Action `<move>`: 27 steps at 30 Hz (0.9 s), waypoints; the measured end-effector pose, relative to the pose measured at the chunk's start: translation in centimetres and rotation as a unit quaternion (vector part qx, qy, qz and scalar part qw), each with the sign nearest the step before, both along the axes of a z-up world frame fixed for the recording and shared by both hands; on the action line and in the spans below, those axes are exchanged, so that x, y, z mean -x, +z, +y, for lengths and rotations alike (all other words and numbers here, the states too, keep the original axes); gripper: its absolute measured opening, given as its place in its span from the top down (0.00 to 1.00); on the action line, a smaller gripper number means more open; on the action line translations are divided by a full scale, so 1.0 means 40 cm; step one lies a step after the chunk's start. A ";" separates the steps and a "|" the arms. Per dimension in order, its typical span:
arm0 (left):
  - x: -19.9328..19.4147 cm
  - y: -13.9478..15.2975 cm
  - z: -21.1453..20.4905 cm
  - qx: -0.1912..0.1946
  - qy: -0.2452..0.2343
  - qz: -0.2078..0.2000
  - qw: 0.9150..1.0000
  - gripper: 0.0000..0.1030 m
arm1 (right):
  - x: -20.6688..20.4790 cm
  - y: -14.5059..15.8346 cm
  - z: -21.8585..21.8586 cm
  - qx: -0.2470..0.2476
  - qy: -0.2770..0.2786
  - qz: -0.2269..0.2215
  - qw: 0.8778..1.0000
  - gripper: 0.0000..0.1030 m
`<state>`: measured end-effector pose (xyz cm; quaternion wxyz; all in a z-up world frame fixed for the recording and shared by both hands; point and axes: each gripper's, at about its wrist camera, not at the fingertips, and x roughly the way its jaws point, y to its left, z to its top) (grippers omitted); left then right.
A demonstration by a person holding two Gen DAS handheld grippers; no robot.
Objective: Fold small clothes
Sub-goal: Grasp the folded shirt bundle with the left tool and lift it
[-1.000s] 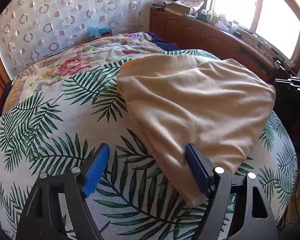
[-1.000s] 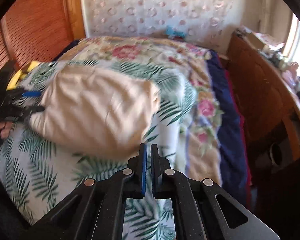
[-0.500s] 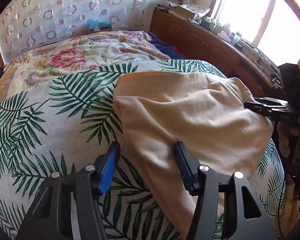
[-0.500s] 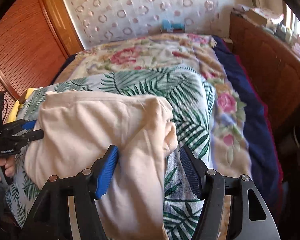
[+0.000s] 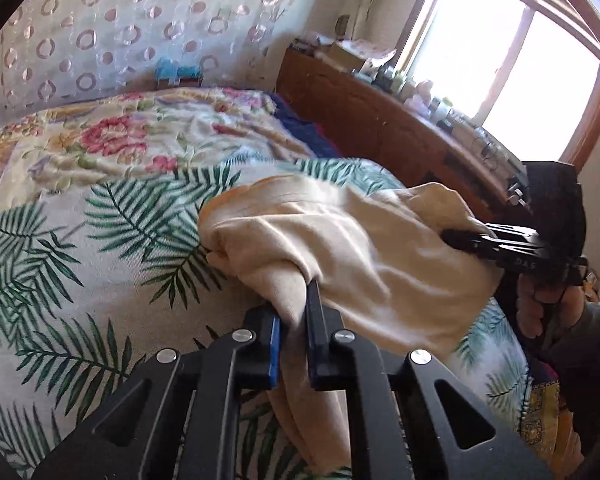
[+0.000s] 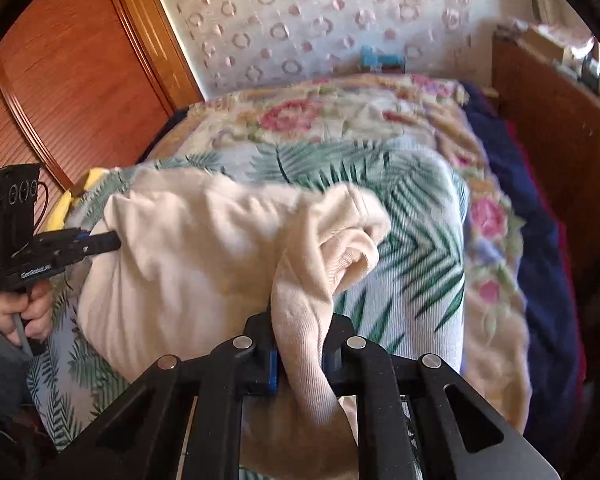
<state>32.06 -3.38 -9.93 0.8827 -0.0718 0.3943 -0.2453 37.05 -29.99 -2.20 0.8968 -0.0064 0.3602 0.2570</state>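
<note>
A cream-coloured garment (image 5: pixel 352 248) lies on the palm-leaf bedspread (image 5: pixel 80 248), also in the right wrist view (image 6: pixel 188 248). My left gripper (image 5: pixel 294 320) is shut on the garment's near left edge, bunching and lifting the cloth. My right gripper (image 6: pixel 298 336) is shut on the opposite edge, with cloth pinched between its pads. Each gripper shows in the other's view: the right one (image 5: pixel 500 244) at the garment's right side, the left one (image 6: pixel 72 248) at its left side.
A floral blanket (image 5: pixel 140 136) and a dark blue cover (image 6: pixel 536 248) lie further up the bed. A wooden sideboard (image 5: pixel 380 120) with clutter runs under the window on the right. A wooden wardrobe (image 6: pixel 60 80) stands on the left. A patterned curtain (image 5: pixel 120 28) hangs behind.
Both grippers went from open to shut on the garment's opposite edges. The cloth now bunches and rises at both pinched edges.
</note>
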 end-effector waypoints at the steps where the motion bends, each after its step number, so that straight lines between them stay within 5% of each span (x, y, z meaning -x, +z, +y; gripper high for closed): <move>1: 0.018 0.021 0.007 0.007 0.001 -0.011 1.000 0.90 | 0.013 0.014 0.006 -0.001 0.001 -0.012 1.000 0.87; 7: 0.130 0.130 0.114 0.031 0.037 -0.080 0.996 0.90 | 0.046 0.109 0.108 0.010 0.045 -0.067 0.997 0.87; 12: 0.195 0.158 0.295 0.020 0.112 -0.105 0.988 0.90 | 0.008 0.151 0.282 0.023 0.103 -0.094 0.990 0.87; 20: 0.270 0.100 0.583 0.015 0.252 -0.103 0.962 0.90 | -0.125 0.166 0.707 0.067 0.198 -0.120 0.970 0.88; 27: 0.293 0.010 0.708 0.009 0.325 -0.088 0.942 0.90 | -0.258 0.118 1.046 0.114 0.262 -0.138 0.948 0.88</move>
